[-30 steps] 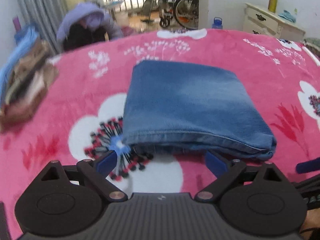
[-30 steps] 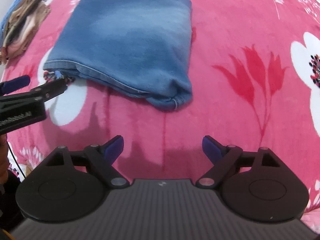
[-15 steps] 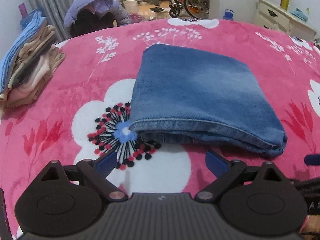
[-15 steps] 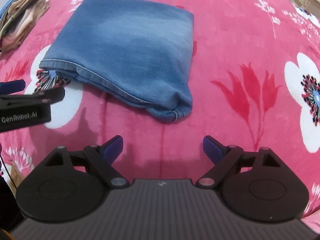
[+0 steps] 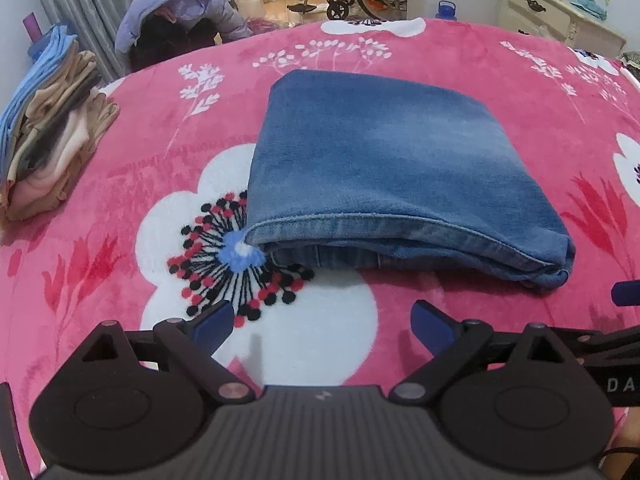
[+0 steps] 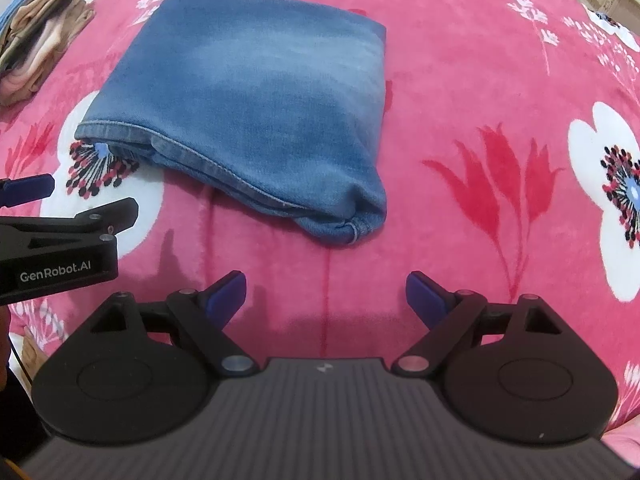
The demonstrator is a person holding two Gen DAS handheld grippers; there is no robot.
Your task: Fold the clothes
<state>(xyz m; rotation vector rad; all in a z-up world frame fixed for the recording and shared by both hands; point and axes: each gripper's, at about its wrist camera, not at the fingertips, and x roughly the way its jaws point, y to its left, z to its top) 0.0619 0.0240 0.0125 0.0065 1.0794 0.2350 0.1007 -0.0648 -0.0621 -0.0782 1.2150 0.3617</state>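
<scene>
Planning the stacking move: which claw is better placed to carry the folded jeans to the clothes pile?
Probably left. The left claw is open, facing the hemmed edge of the folded jeans, and the clothes pile lies on its side. The right claw, also open, sits by the far corner.

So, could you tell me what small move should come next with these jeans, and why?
Probably slide both open grippers, left gripper and right gripper, forward under the near hem of the folded jeans to lift them toward the clothes pile: they look fully folded, and neither gripper touches them.
</scene>
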